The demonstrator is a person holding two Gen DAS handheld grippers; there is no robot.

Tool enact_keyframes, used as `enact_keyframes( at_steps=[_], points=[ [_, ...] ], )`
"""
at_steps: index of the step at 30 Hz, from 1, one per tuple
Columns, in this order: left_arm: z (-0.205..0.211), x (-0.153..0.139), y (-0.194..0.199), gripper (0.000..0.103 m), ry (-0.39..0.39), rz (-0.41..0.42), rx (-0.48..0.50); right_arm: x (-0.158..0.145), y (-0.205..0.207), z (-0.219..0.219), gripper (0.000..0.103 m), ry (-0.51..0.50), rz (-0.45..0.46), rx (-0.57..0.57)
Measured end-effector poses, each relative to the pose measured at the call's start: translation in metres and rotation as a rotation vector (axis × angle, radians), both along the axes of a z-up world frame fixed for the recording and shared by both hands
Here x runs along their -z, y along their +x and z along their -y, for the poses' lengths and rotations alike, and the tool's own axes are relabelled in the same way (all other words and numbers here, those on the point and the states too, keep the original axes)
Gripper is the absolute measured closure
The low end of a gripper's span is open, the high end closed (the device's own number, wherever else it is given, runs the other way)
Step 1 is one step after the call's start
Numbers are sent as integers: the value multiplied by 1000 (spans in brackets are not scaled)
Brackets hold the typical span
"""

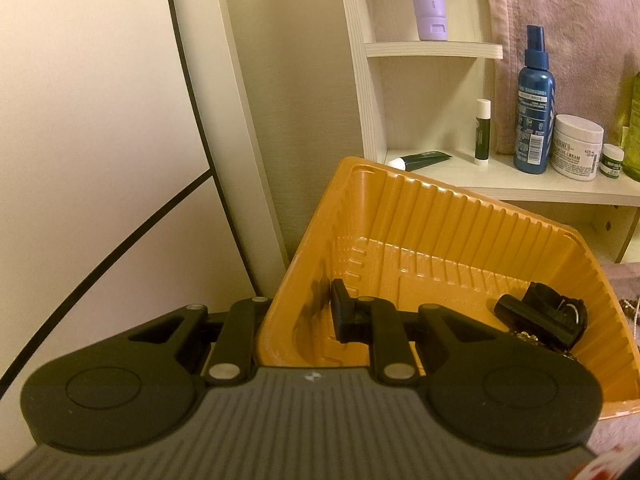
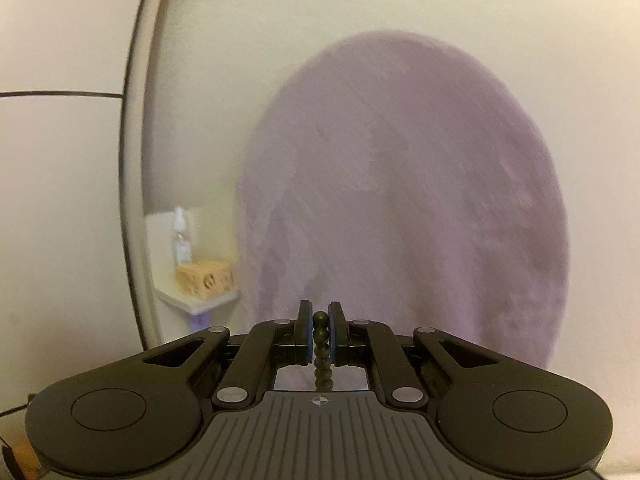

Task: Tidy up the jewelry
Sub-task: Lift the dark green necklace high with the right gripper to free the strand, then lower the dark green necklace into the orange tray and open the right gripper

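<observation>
An orange ribbed plastic tray (image 1: 460,224) is held up at a tilt in the left wrist view. My left gripper (image 1: 298,312) is shut on its near-left wall, with one finger (image 1: 340,312) inside the tray and the other hidden behind the wall. A black strap-like piece (image 1: 548,316) and some gold beads (image 1: 524,338) lie in the tray's lower right corner. In the right wrist view, my right gripper (image 2: 320,320) is shut on a string of dark beads (image 2: 321,354), which runs back between the pads and hangs out of sight.
A pale shelf unit (image 1: 520,184) behind the tray carries a blue spray bottle (image 1: 534,108), a white cream jar (image 1: 578,146), a lip balm (image 1: 482,132) and a purple tube (image 1: 428,0). A large mauve fluffy cloth (image 2: 420,200) fills the right wrist view, beside a small shelf (image 2: 200,300) with a wooden box (image 2: 206,276).
</observation>
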State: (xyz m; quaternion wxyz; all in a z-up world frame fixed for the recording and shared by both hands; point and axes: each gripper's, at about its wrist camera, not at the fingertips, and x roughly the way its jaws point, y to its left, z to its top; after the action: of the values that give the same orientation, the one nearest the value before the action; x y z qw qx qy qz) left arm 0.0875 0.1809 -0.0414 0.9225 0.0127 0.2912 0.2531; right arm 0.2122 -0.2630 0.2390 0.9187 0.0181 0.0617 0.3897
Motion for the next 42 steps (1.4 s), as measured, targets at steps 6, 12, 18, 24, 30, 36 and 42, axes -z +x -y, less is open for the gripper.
enact_keyframes(
  at_steps=[6, 12, 18, 24, 30, 36, 42],
  points=[
    [0, -1, -1, 85, -3, 2, 0, -29, 4, -19, 96, 20, 30, -65],
    [-1, -1, -2, 85, -6, 3, 0, -50, 5, -43, 96, 68, 31, -166],
    [-1, -1, -2, 85, -7, 3, 0, -61, 0, -85, 96, 108, 32, -299],
    [-1, -1, -1, 86, -10, 2, 2, -67, -7, -130, 96, 142, 30, -408],
    [-2, -2, -3, 86, -17, 5, 5, -51, -3, -181, 96, 118, -26, -472],
    [-2, -2, -4, 86, -21, 10, 4, 10, 17, -221, 96, 45, -185, -497],
    [-2, -2, -4, 86, -27, 12, 3, 82, 32, -257, 96, -51, -348, -492]
  ],
)
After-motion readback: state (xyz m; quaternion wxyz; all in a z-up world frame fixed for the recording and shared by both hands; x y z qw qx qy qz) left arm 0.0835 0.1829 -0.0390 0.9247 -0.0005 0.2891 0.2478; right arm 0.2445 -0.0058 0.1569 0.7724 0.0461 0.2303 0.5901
